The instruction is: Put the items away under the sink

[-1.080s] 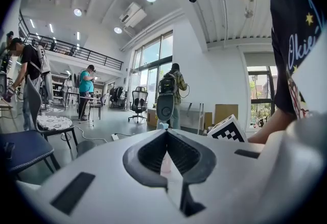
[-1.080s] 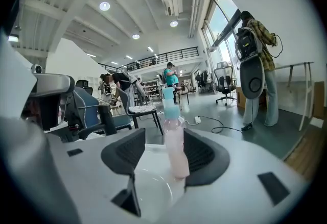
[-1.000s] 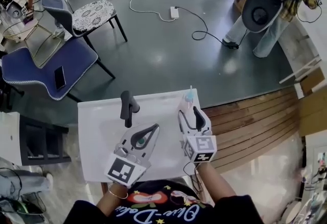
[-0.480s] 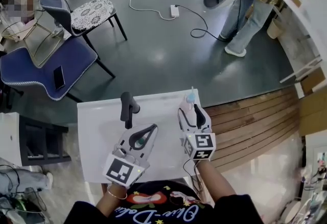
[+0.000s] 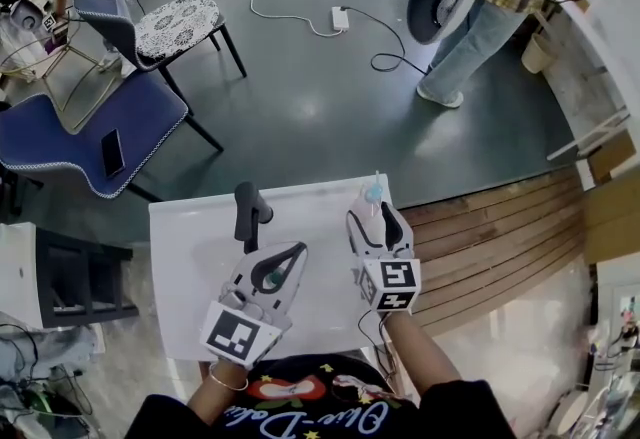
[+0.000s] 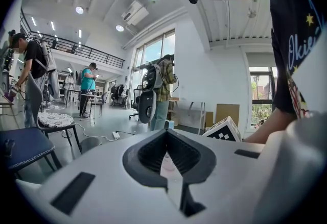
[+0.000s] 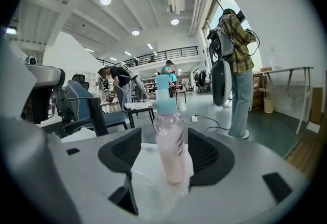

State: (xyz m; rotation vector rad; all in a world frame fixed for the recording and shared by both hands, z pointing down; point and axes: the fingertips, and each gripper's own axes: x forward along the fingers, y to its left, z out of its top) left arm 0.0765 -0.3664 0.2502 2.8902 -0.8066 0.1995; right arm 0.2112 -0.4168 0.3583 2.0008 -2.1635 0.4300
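Bottle [image 7: 169, 149], slim pink plastic with blue cap, stands right of the black faucet [image 5: 247, 212], loose between the just-opening jaws of the right gripper [image 5: 370, 215] (probably re-seating the grip); left gripper [image 5: 298, 251] closed, empty, beside faucet.

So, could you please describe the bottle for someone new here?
Start at the white table in front of the person. Near its far right corner stands the bottle: upright, pale pink with a light blue cap, unlike the black fixture to its left.

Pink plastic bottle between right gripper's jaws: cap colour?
Light blue cap on the clear plastic bottle of pink liquid; best in the right gripper view.
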